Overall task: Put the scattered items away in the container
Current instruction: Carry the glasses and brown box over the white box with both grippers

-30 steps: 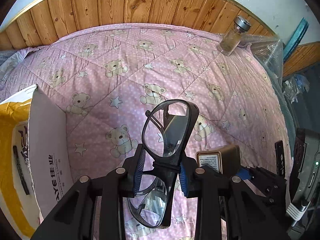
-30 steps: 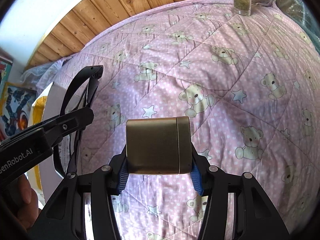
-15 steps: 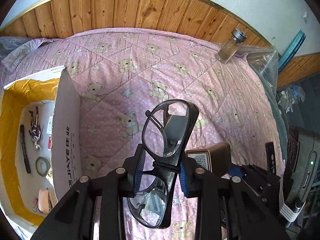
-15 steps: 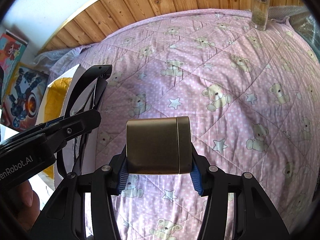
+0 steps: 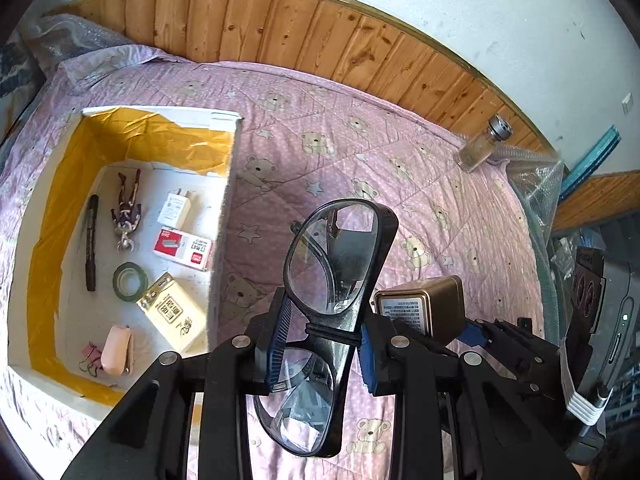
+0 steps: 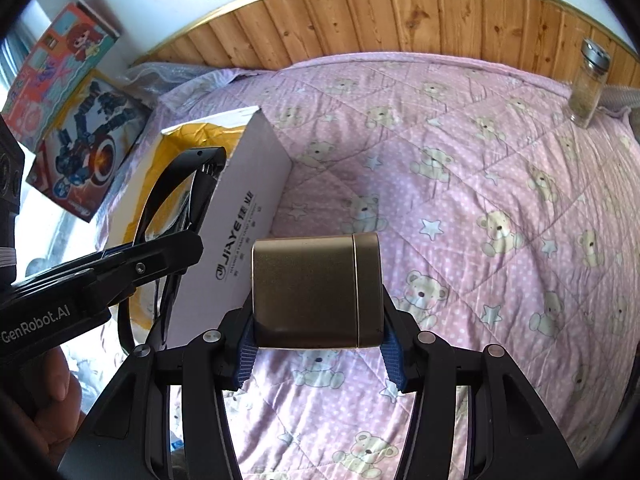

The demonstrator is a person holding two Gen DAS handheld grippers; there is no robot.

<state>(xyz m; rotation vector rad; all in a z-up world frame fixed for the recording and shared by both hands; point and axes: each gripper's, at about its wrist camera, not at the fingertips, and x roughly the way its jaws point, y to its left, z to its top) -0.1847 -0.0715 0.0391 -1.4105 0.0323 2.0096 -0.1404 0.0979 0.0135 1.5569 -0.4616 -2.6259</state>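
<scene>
My left gripper (image 5: pixel 322 344) is shut on a pair of black-framed glasses (image 5: pixel 334 268), gripped at the bridge and held upright above the pink quilt. My right gripper (image 6: pixel 318 350) is shut on a bronze metal tin (image 6: pixel 316 292); the tin (image 5: pixel 424 306) also shows in the left wrist view, just right of the glasses. The open white box (image 5: pixel 226 184) with a yellow lining lies to the left and holds several small items. In the right wrist view the box (image 6: pixel 240 232) is left of the tin, with the glasses (image 6: pixel 172 200) and left gripper beside it.
A glass jar with a metal lid (image 5: pixel 482 146) stands at the quilt's far right corner by the wooden wall (image 5: pixel 280 32). Toy boxes (image 6: pixel 76 128) lean behind the white box. A thumb (image 6: pixel 52 384) shows at the lower left. Bubble wrap (image 5: pixel 536 184) lies beyond the right edge.
Both grippers have risen and pulled back with their loads. The white box has come fully into the left wrist view, its inside now showing.
</scene>
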